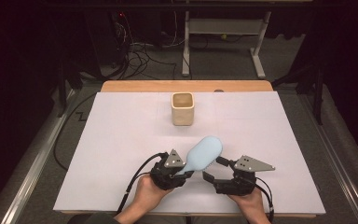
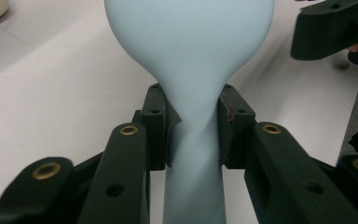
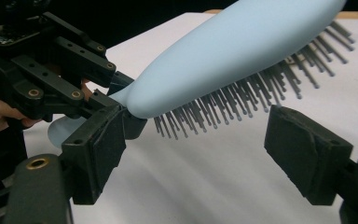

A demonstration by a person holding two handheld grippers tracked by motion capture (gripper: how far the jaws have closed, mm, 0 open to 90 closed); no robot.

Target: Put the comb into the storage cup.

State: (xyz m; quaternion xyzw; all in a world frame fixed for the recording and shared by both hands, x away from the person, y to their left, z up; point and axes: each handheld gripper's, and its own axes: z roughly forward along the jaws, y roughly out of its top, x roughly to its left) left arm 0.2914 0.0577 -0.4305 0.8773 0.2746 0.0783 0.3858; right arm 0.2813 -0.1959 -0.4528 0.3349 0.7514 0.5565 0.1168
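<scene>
The left gripper (image 1: 179, 171) is clamped on the neck of the pale blue hairbrush (image 1: 204, 152), just where the handle widens into the head; the left gripper view shows both pads pressed against that narrow part (image 2: 195, 135). The brush is held off the white table (image 1: 121, 140), head tilted up and away from the person, bristles (image 3: 242, 100) facing down and toward the right gripper (image 1: 218, 170); that gripper stands with its jaws apart just beside the brush head, one pad under the bristles and the other close to the left gripper's hold, neither touching the brush as far as can be told.

The step in hand looks like a handover or a two-handed carry; the likely goal is the cream square cup (image 1: 182, 108), which stands upright well beyond the brush, near the far edge of the table. The next move calls for the right gripper to close on the head's smooth edges rather than the bristles, which would give and slip; nothing lies between brush and cup; the only crowding is the two grippers so near each other.
</scene>
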